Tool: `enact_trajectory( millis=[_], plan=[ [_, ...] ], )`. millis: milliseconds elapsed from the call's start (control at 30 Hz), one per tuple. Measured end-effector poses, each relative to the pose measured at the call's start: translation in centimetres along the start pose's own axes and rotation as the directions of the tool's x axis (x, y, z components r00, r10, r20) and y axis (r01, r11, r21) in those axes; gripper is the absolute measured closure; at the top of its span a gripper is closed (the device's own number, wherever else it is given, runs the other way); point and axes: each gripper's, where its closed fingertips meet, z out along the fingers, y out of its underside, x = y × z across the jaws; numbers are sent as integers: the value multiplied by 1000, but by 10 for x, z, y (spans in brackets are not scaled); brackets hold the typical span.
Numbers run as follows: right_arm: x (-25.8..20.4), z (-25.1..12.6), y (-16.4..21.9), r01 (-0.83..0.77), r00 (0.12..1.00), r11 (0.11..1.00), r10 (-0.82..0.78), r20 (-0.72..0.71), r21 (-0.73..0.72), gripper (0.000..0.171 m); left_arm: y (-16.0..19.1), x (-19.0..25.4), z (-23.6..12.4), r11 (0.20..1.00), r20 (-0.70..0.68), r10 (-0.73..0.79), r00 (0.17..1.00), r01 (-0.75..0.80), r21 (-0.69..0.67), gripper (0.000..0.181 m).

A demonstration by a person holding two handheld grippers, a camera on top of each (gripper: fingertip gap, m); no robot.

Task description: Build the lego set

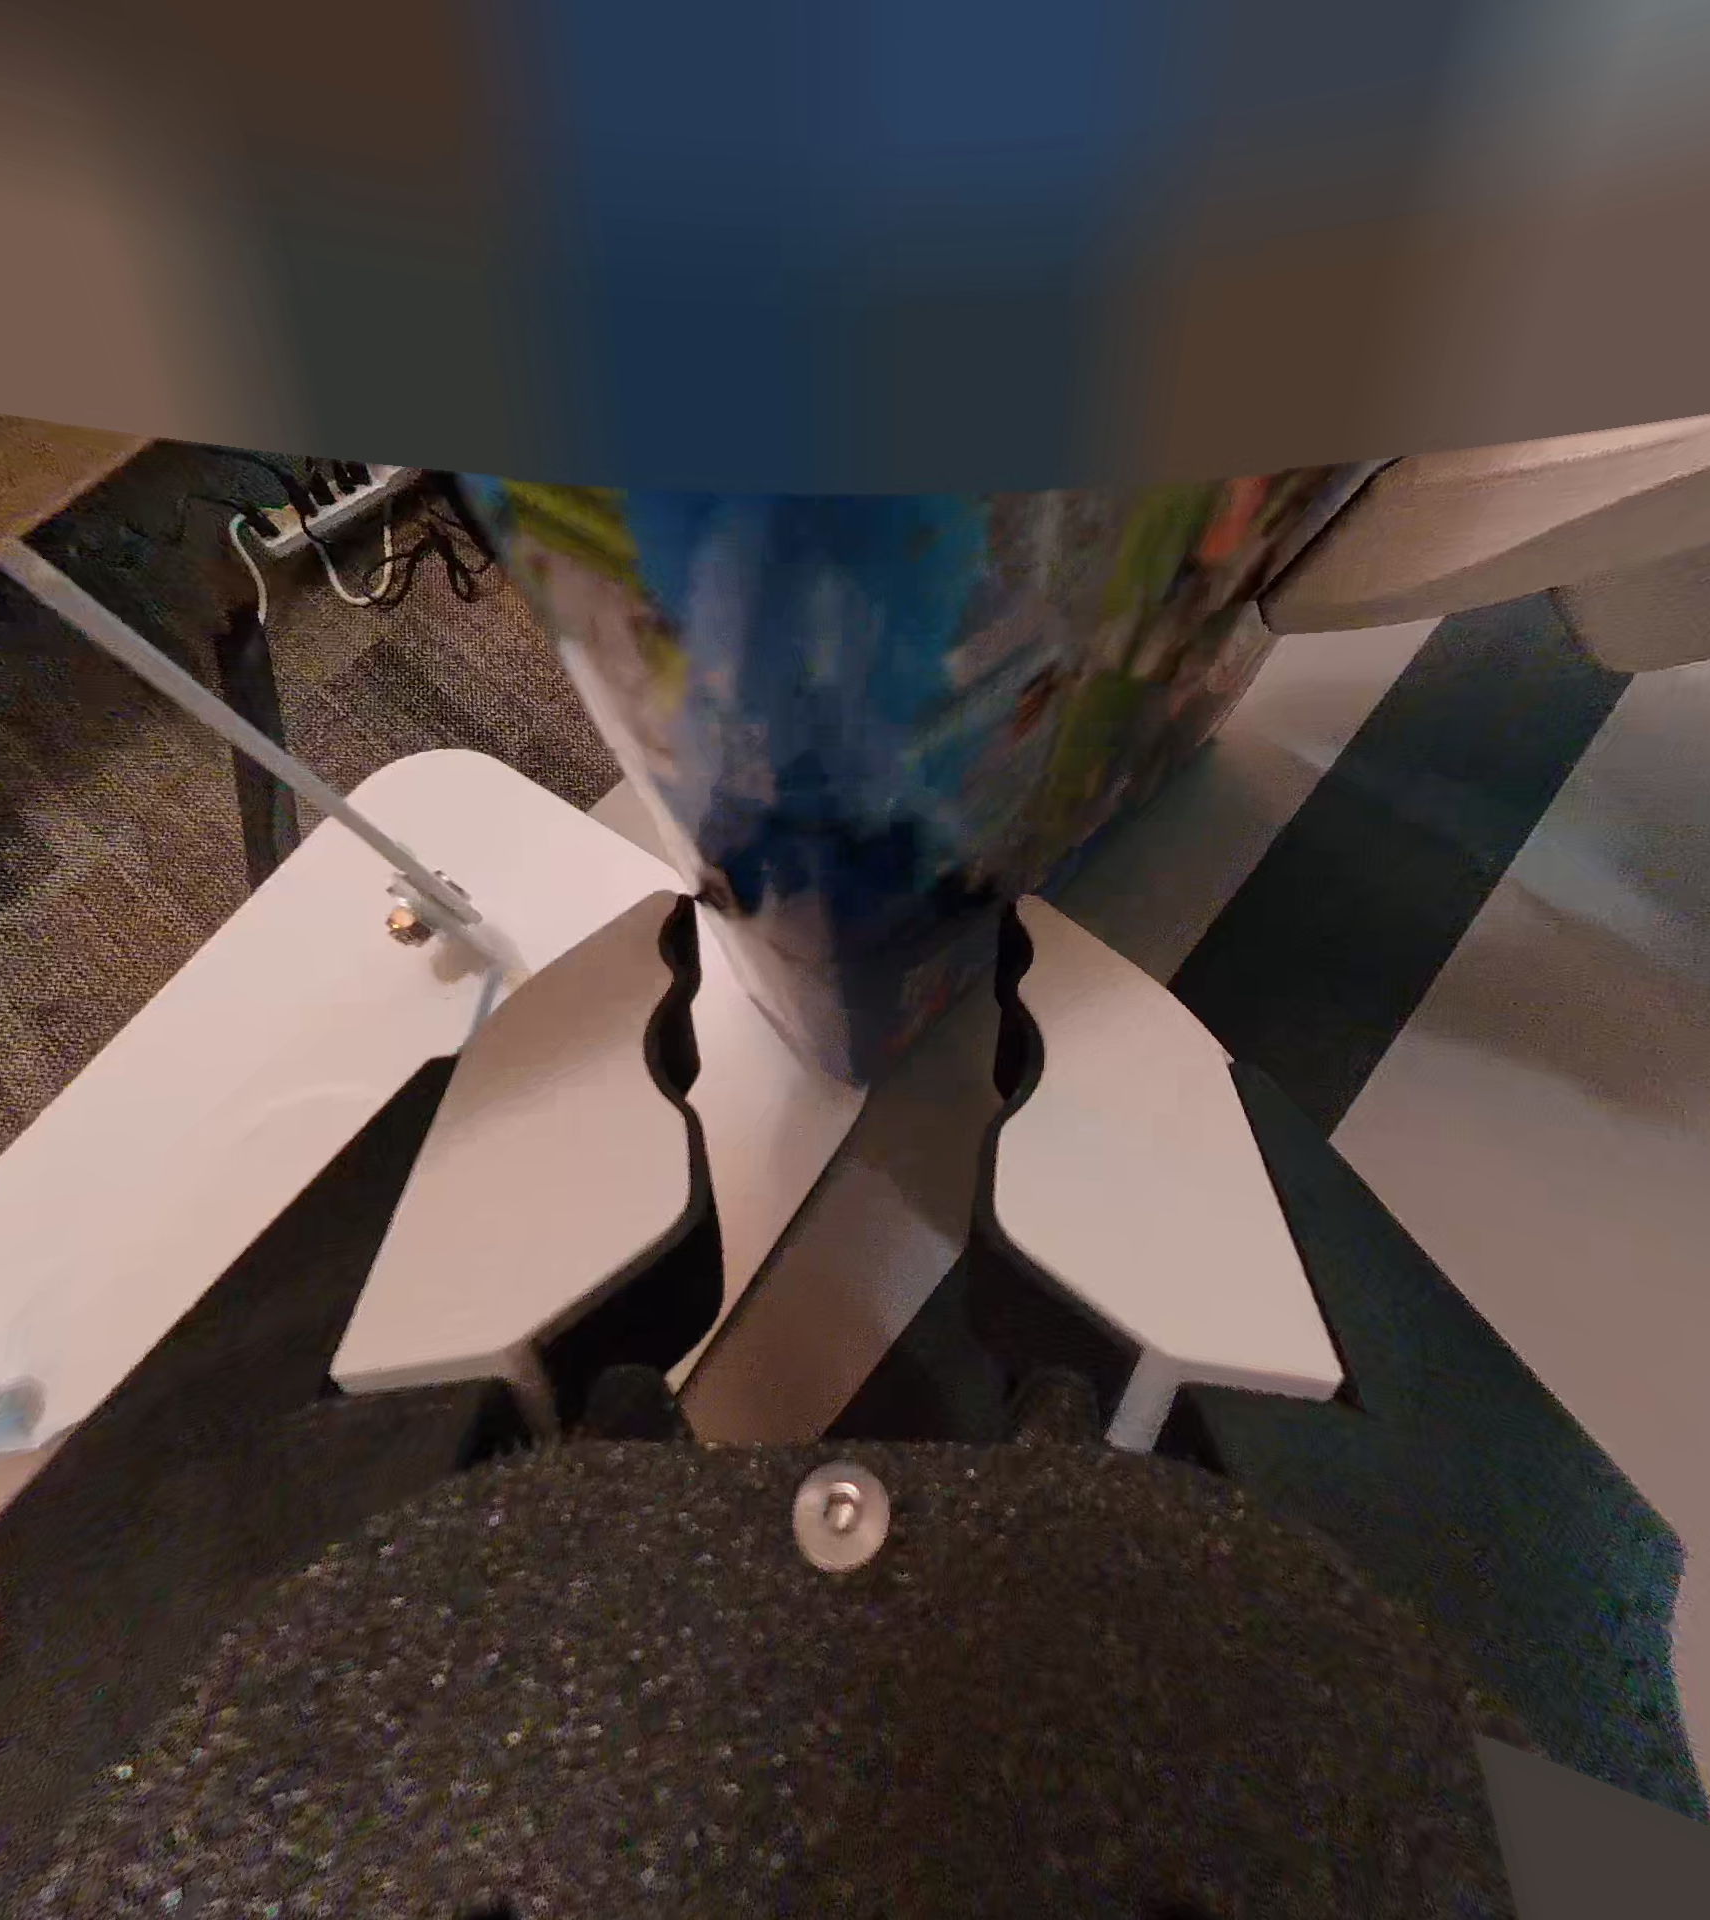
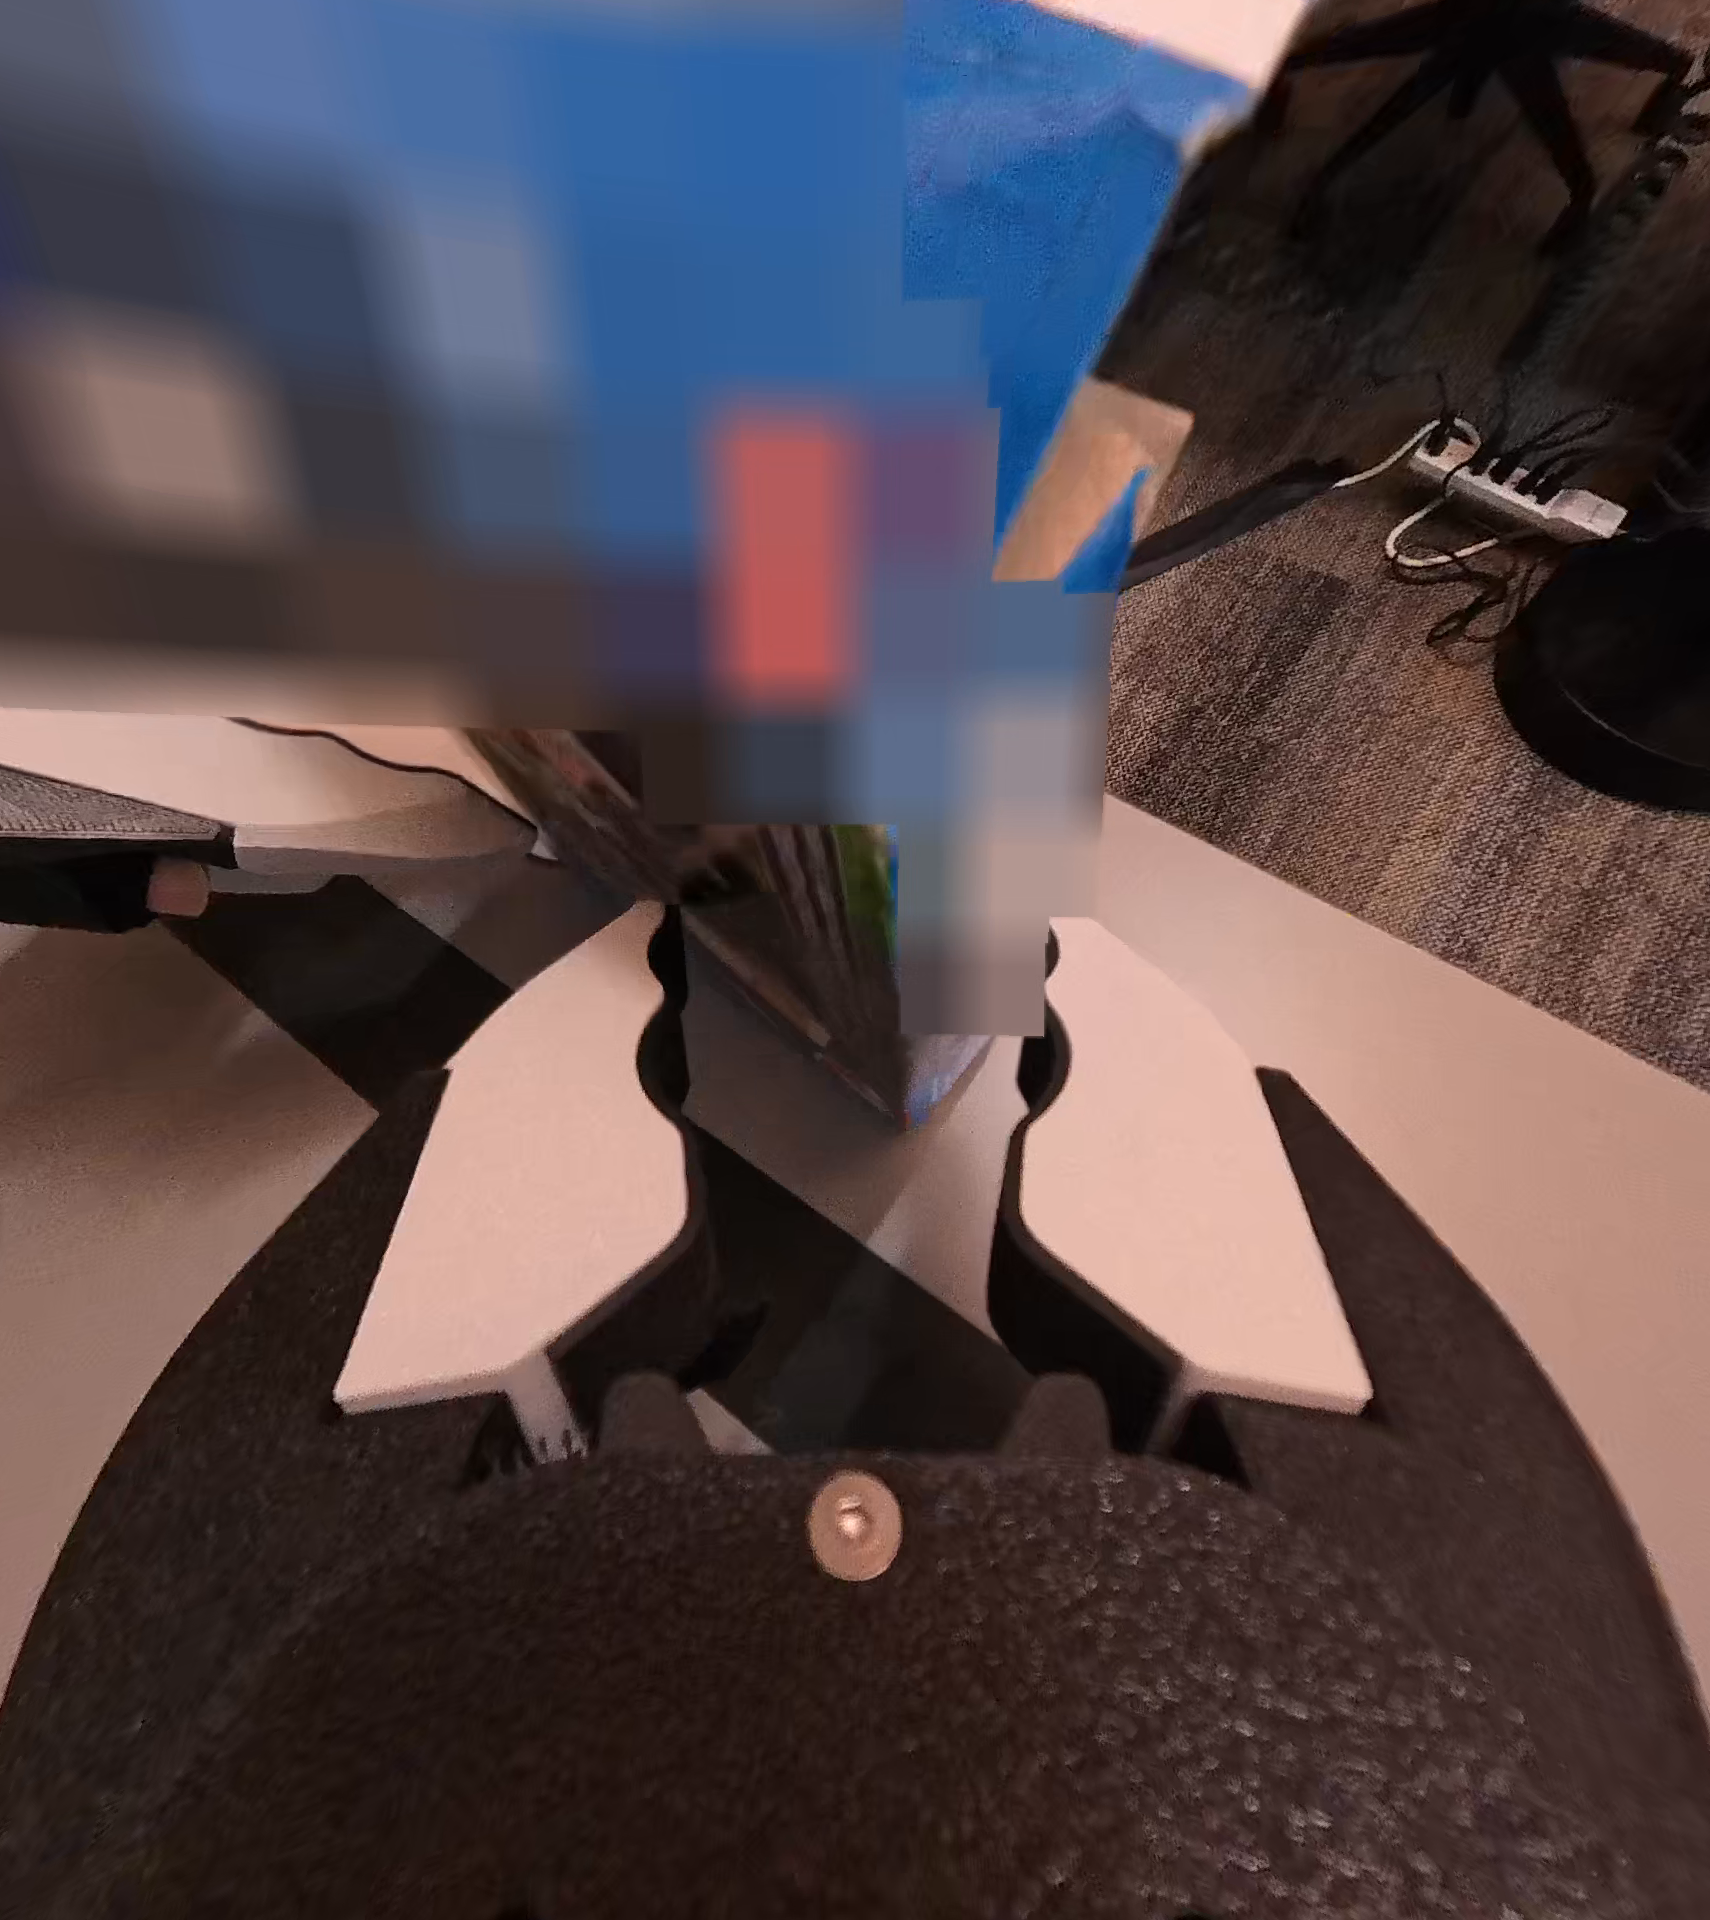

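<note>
Blue and green print covers the lego box (image 1: 830,748), which stands on edge on the white table (image 1: 1609,935) with its lower corner pointing down between the fingers of our left gripper (image 1: 846,904). In the left wrist view our jaws stand apart on either side of that corner; the left fingertip looks to be touching the box face, but we cannot tell whether the right one presses it. To the left, past the table edge, we see grey carpet (image 1: 82,748) and a white power strip (image 1: 331,499) with cables. At the right of that view the other gripper's white finger reaches in toward the box's far side. In the right wrist view the box (image 2: 809,997) again sits between the fingers of our right gripper (image 2: 851,925), jaws spread wide around its bottom corner, contact unclear under the blur. Right of the table edge (image 2: 1402,1039) lie carpet (image 2: 1350,727), a power strip (image 2: 1505,488) and a round black base (image 2: 1661,686).
</note>
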Motion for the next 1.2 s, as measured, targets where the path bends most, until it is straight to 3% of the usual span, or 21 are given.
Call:
enact_trajectory(
  millis=[467,567,667,800,867,1033,1200],
  plan=[
    [9,-25,-8,36,998,992,-28,-64,124,99,5,-8,-23,999,26,48,998,-48,-5,124],
    [0,-66,-20,218,964,939,-165,-208,266,114,-2,-15,-61,986,129,109,986,-124,113,147],
    [-31,-111,-25,341,921,861,-225,-319,377,129,-9,-3,-114,945,114,17,993,-53,322,161],
    [-78,-141,-11,254,950,858,-134,-283,447,158,0,9,-189,856,175,-58,983,-41,515,181],
    [-94,-148,-4,207,955,863,-77,-286,461,171,10,16,-224,824,196,-102,975,-28,566,181],
    [-120,-151,23,107,939,885,60,-337,454,171,49,27,-292,785,273,-227,935,10,619,181],
    [-156,-147,49,-1,942,889,154,-299,457,171,96,49,-323,771,245,-345,906,125,624,181]
  ],
)
